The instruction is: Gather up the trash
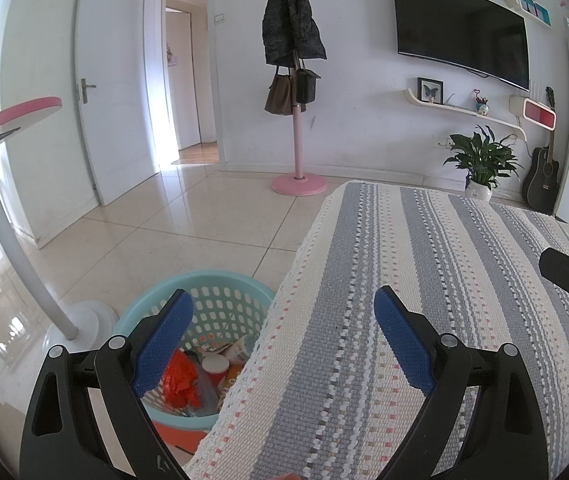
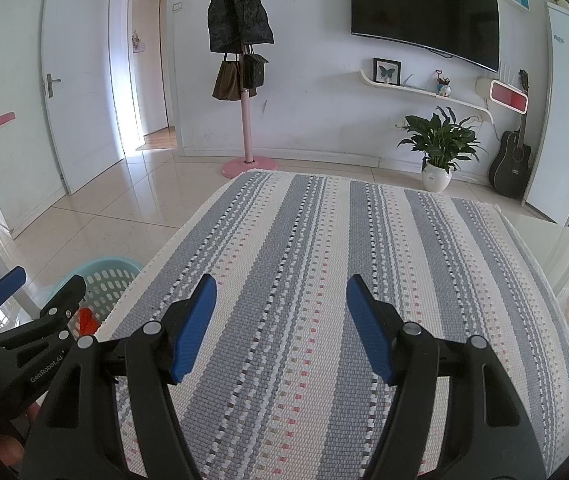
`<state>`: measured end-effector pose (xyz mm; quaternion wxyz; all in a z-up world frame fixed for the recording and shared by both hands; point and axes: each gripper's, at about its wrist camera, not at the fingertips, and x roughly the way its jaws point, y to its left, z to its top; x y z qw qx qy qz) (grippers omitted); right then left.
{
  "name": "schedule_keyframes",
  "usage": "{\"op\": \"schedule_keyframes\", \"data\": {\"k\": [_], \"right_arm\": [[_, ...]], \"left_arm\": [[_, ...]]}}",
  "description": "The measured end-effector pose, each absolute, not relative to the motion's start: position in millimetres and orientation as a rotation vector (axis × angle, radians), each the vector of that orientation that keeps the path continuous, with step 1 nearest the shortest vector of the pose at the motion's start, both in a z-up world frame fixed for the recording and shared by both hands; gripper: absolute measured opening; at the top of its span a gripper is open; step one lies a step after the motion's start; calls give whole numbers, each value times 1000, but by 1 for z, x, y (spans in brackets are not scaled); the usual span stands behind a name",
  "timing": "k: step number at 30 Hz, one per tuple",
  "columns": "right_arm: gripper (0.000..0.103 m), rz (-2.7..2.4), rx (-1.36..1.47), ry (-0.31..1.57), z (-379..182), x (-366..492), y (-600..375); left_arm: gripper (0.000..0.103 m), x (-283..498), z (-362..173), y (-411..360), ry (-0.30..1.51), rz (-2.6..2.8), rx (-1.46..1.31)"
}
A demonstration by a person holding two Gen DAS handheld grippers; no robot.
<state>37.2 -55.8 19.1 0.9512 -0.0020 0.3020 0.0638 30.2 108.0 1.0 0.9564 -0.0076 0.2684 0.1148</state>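
- I see the trash gathered in the pale turquoise perforated plastic basket (image 1: 204,304), which stands on the glossy beige tiled floor (image 1: 172,216) just off the left edge of the table: an orange crumpled plastic bag (image 1: 180,376), a red-and-white cup-like container (image 1: 216,368) and a few wrappers I cannot identify.
- My left gripper (image 1: 284,340) hangs with its blue-padded jaws spread wide and nothing between them; one finger is over the basket, the other over the table's left edge.
- My right gripper (image 2: 280,328) is likewise released, jaws apart and empty, hovering above the middle of the table.
- The table carries a woven cloth striped in grey and cream with small pink and dark flecks (image 2: 324,240); its surface in front of both grippers is bare.
- Beside the basket rises the white base and curved grey pole of a pink-topped stand (image 1: 24,240).
- By the far wall I see a pink coat rack hung with a dark jacket and bags (image 1: 294,80), a wall-mounted black television (image 1: 460,28), a potted green plant (image 1: 480,160) and a black acoustic guitar (image 1: 542,176).
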Motion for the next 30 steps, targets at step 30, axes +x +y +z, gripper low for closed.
{"op": "schedule_keyframes", "data": {"k": [30], "right_arm": [[64,115,4,616,15,35,-53]], "left_arm": [[89,31,2,108,551,238,-7]]}}
